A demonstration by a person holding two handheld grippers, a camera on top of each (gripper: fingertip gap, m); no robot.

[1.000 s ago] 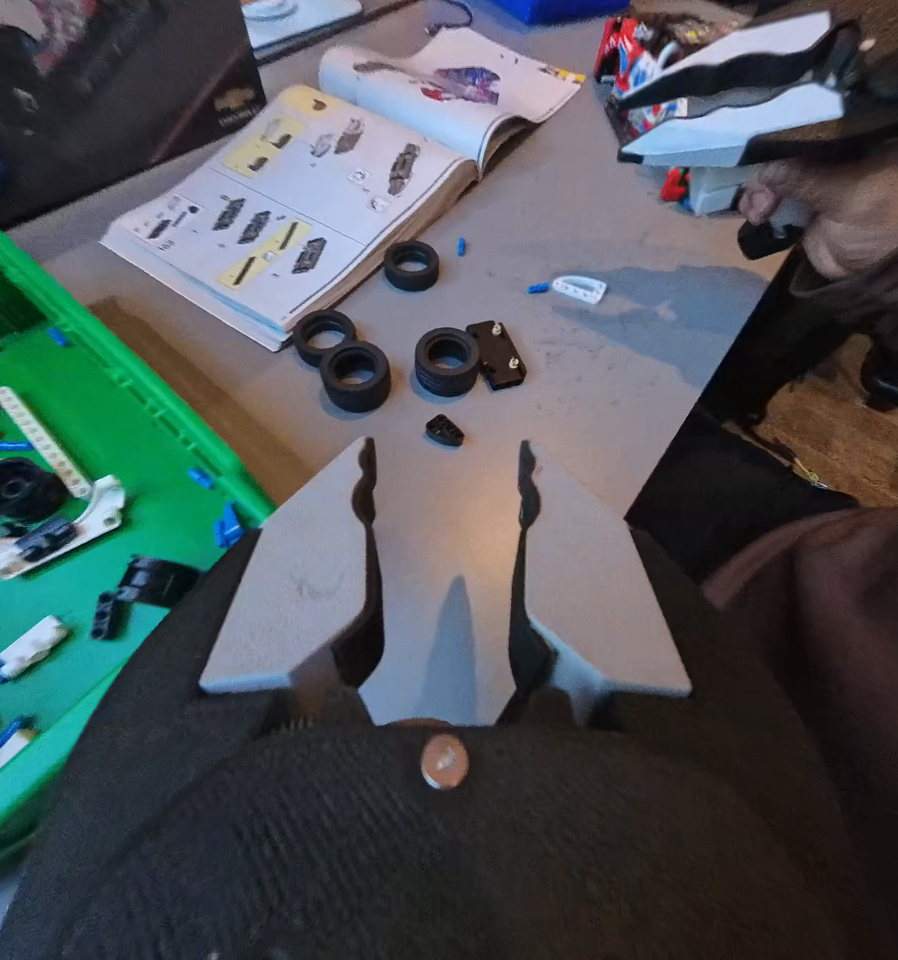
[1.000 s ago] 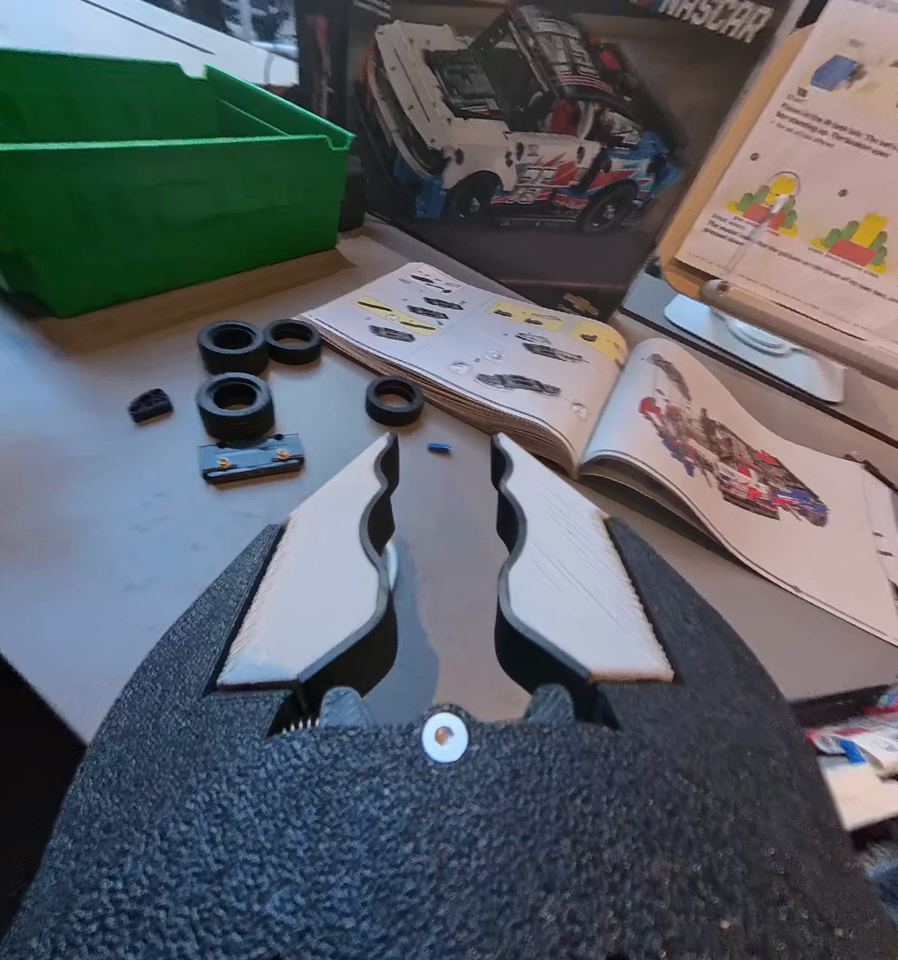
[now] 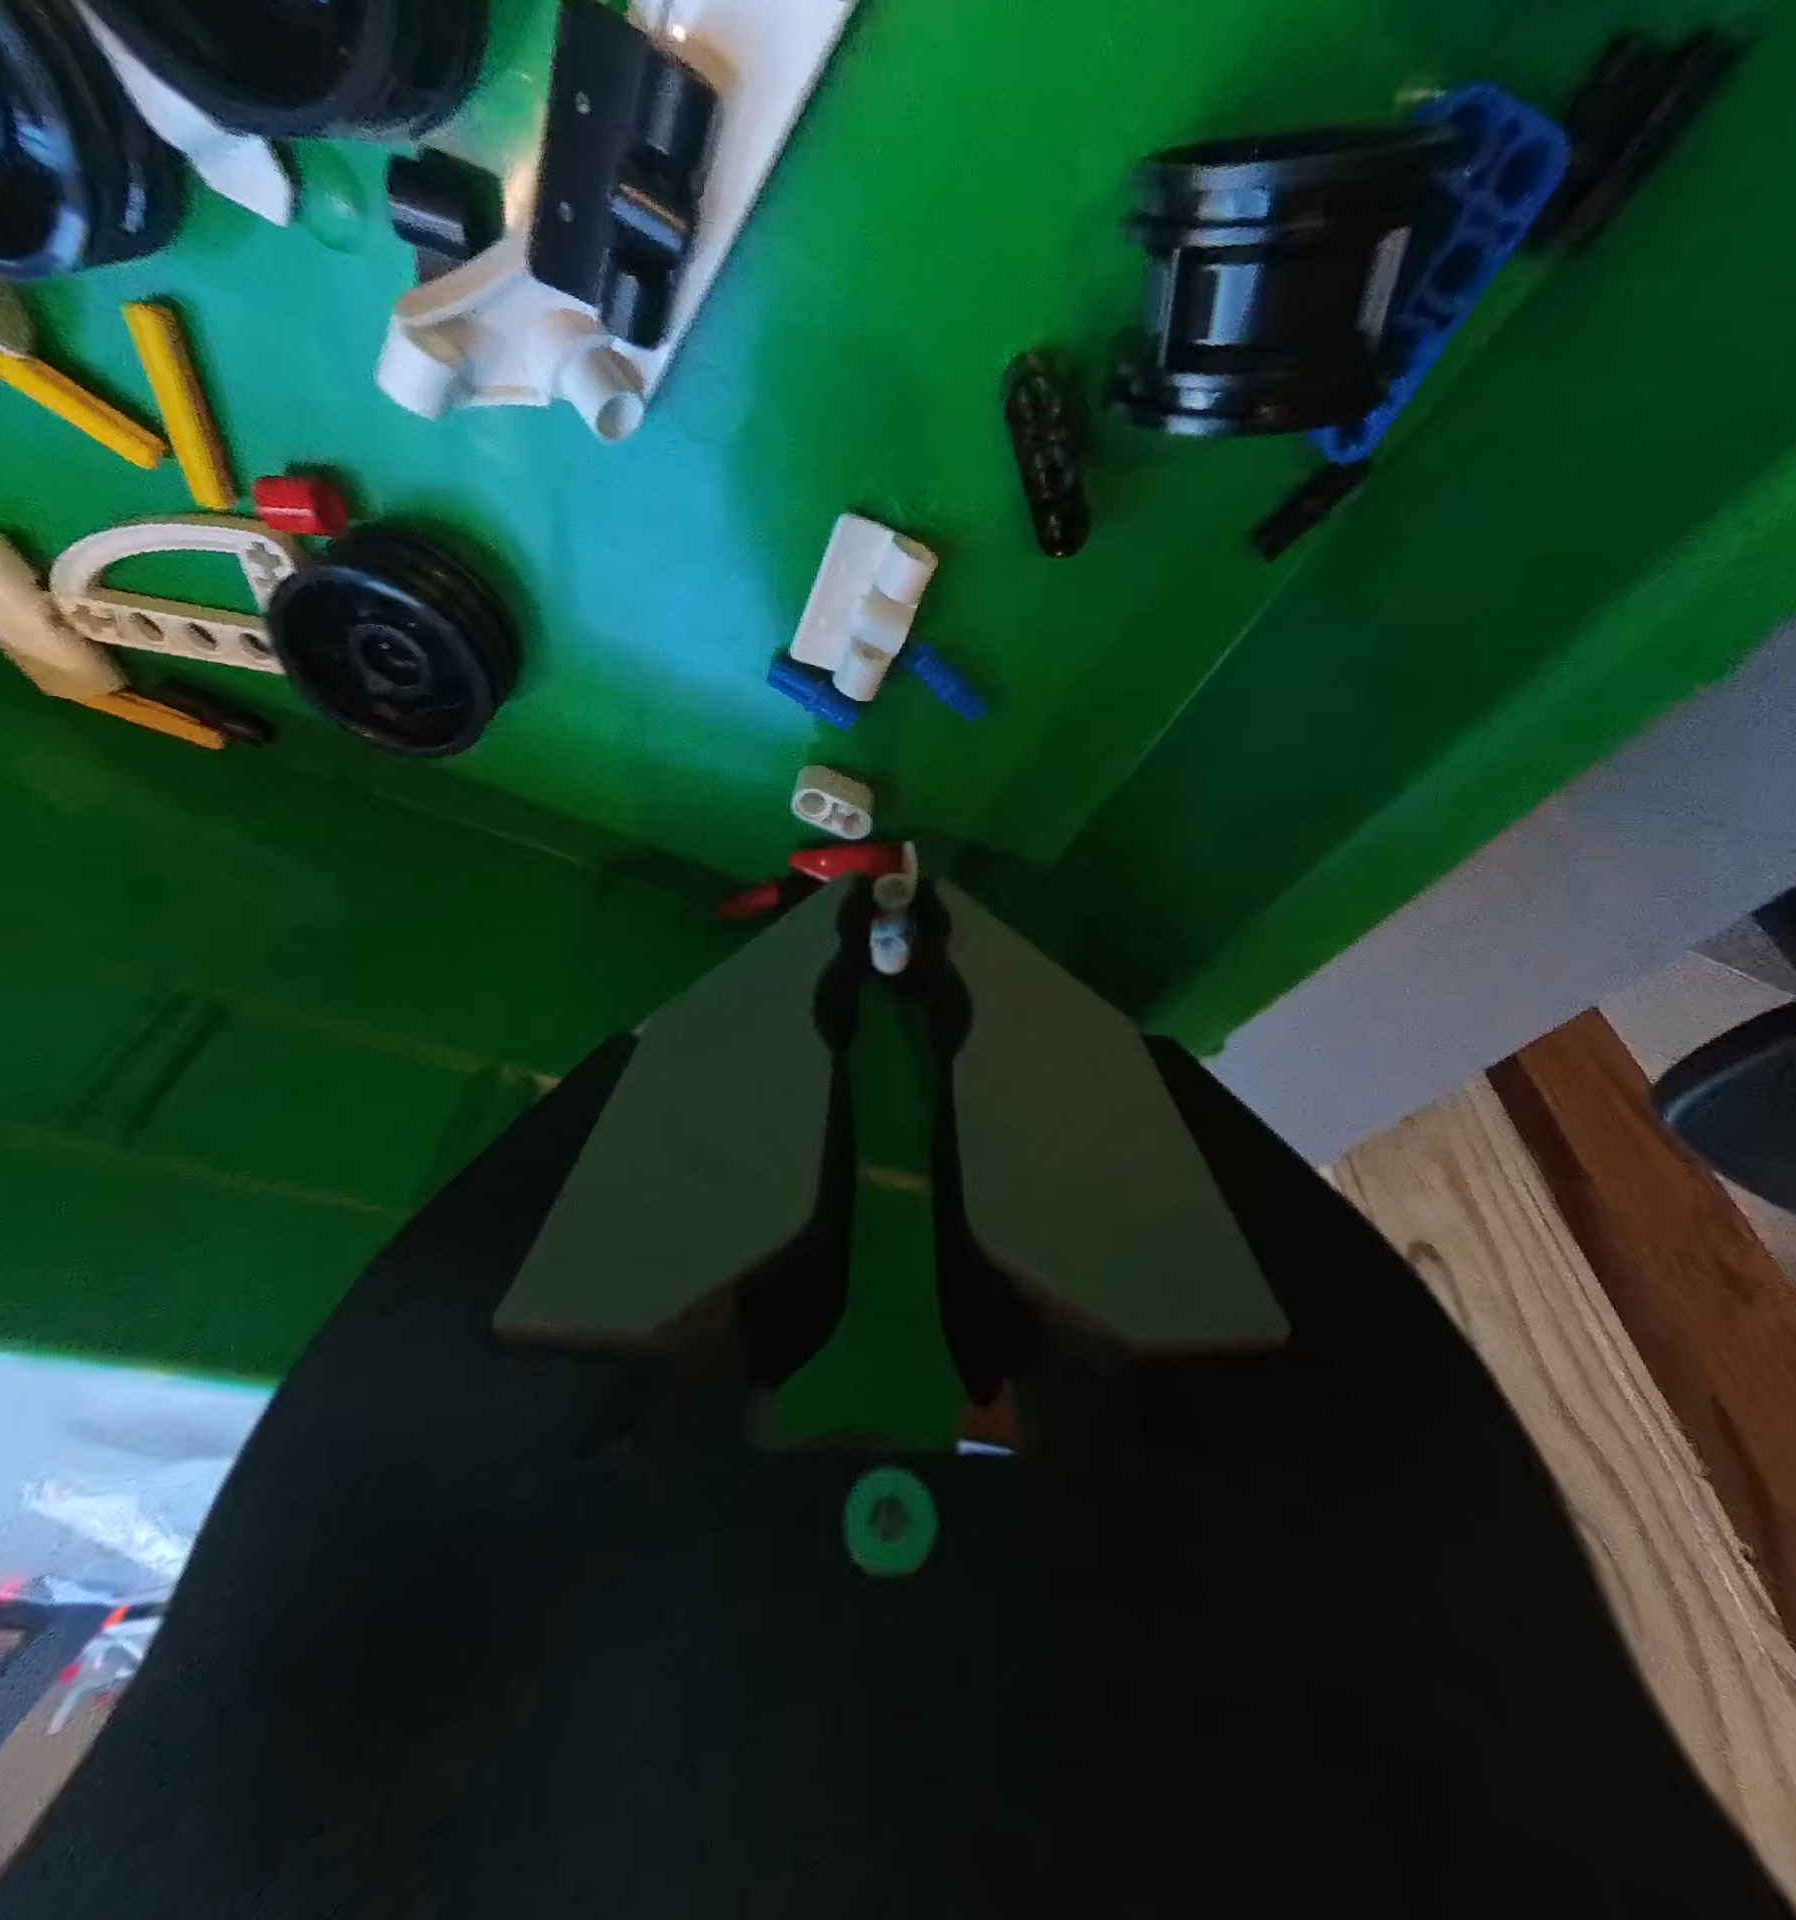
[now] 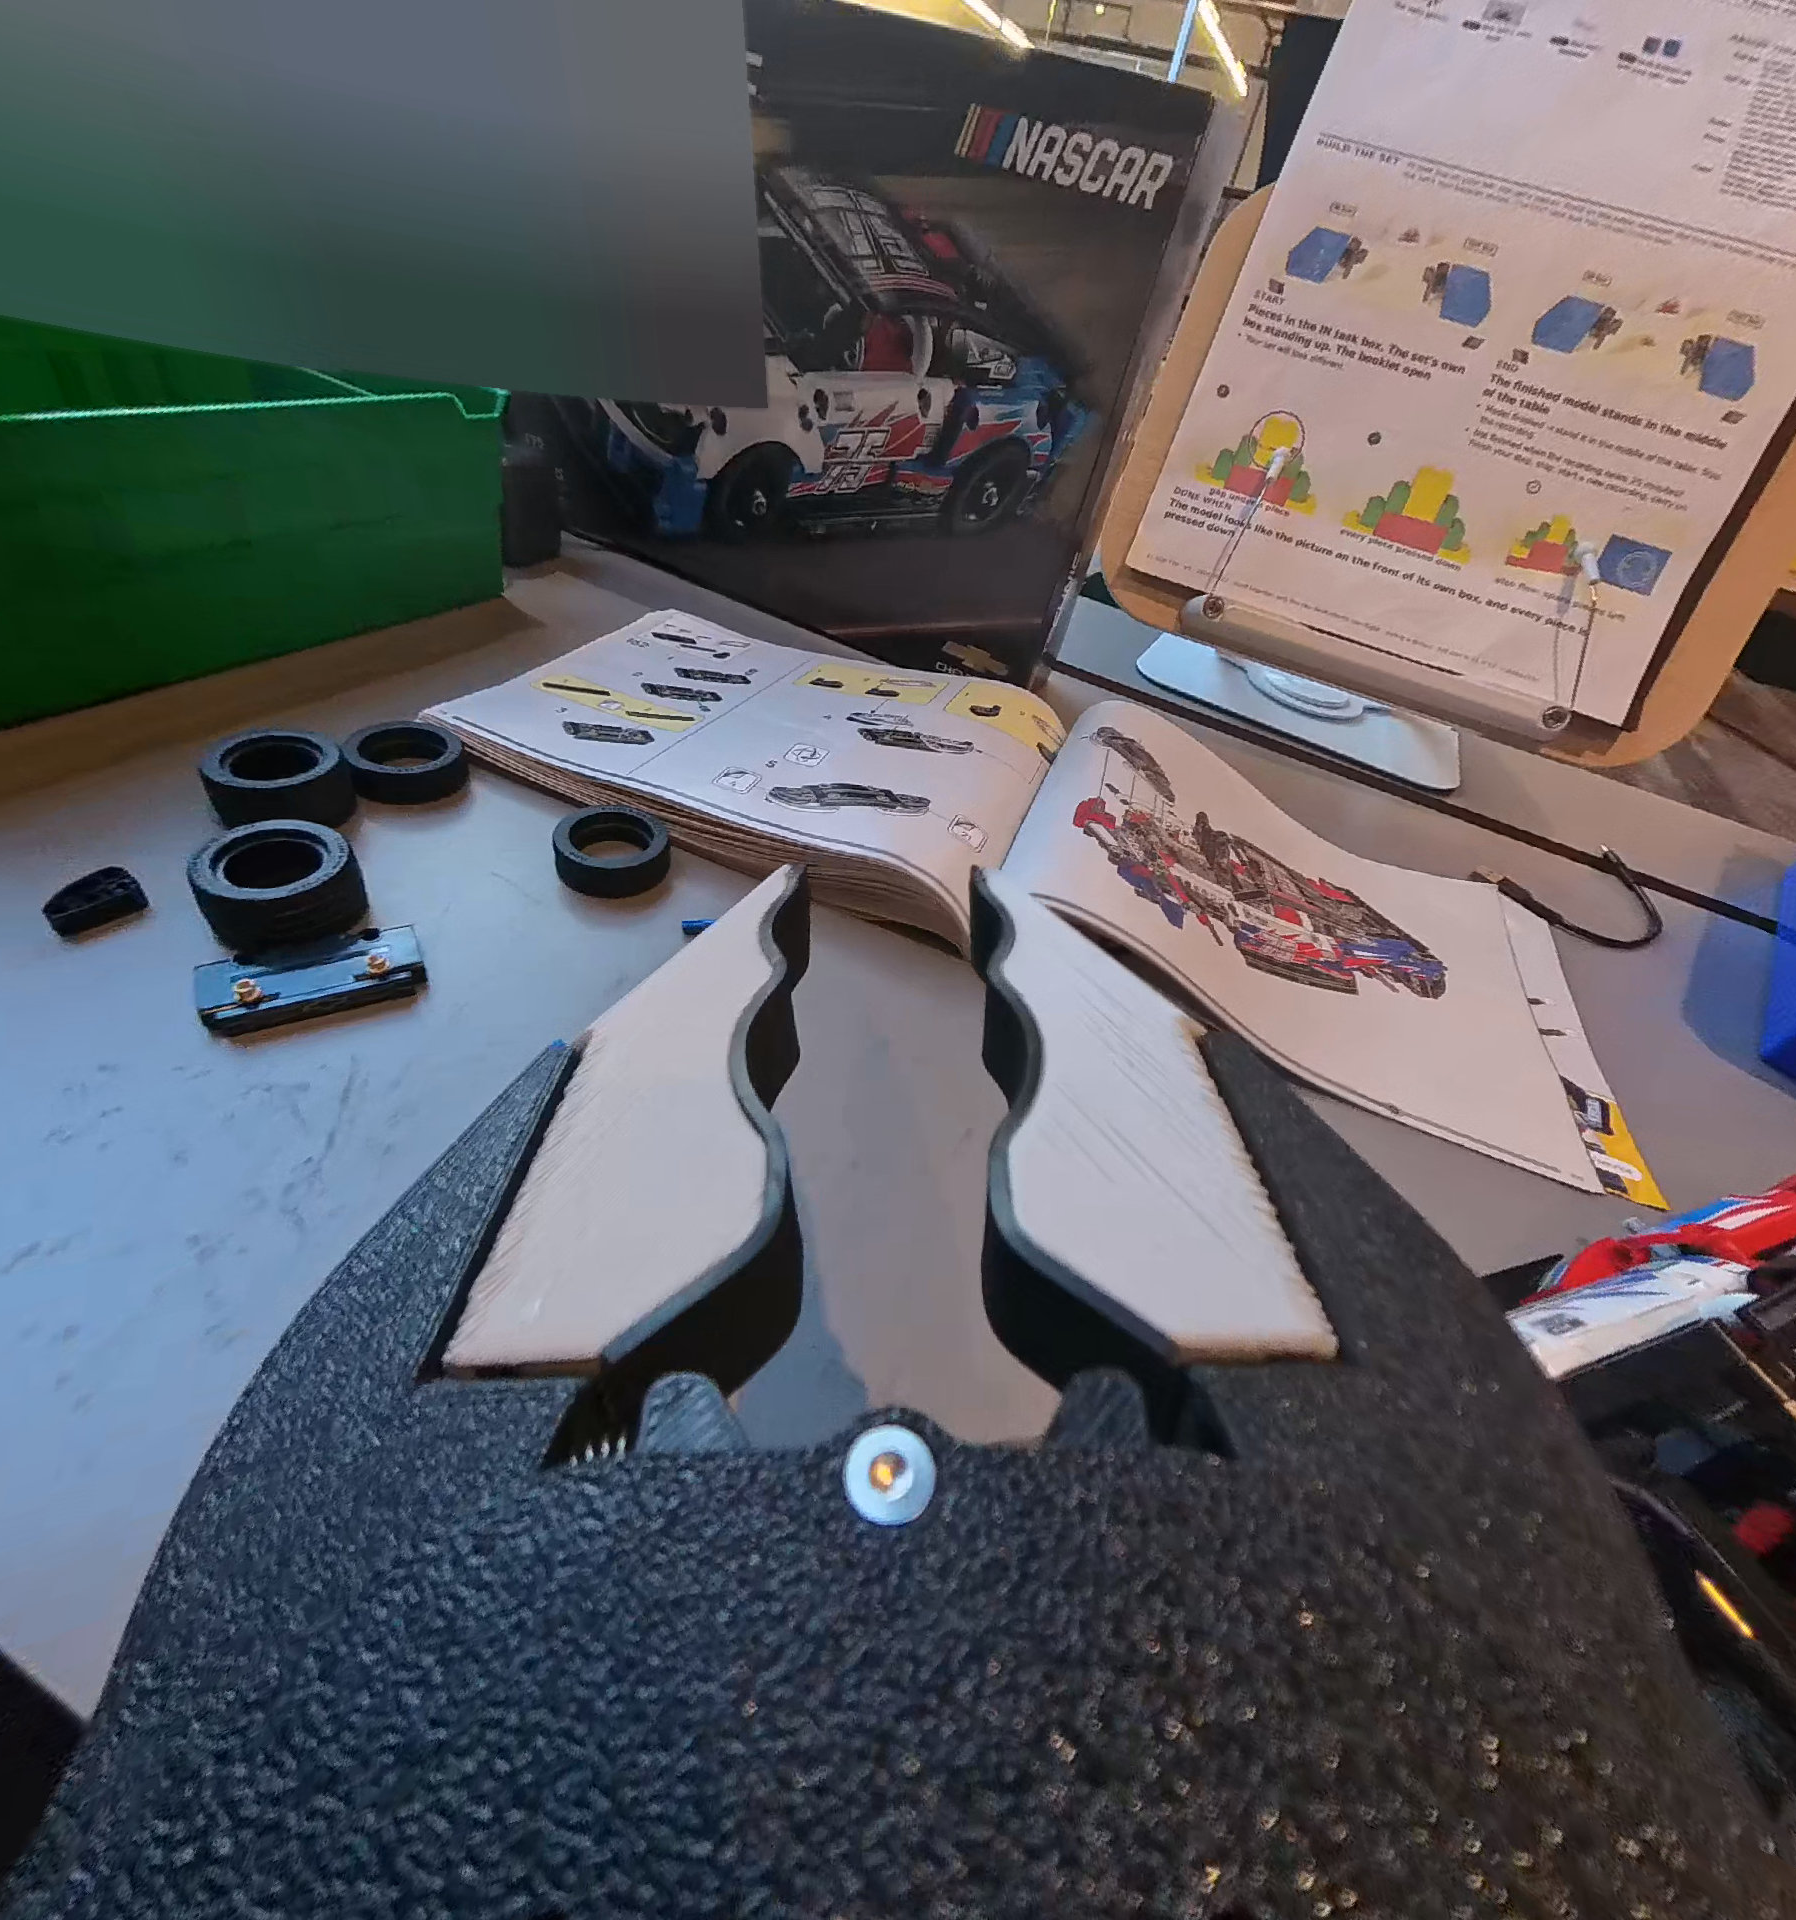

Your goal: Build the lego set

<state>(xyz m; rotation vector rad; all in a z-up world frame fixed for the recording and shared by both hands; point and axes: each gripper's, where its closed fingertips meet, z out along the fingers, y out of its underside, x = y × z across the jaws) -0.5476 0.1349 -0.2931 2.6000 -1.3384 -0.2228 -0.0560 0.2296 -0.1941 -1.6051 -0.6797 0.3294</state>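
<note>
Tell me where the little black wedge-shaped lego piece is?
In the right wrist view, the little black wedge-shaped lego piece lies on the grey table at far left, just left of the nearest black rubber tyre, in front of the green plastic bin.

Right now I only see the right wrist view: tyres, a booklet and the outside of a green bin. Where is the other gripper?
Observer: The left gripper is down inside the green bin, near a corner.
Operator: Is it holding anything?
Observer: Its fingertips are closed on a small pale piece.
Operator: What lies nearest it?
Observer: Two red pieces, just beyond the tips.
</note>
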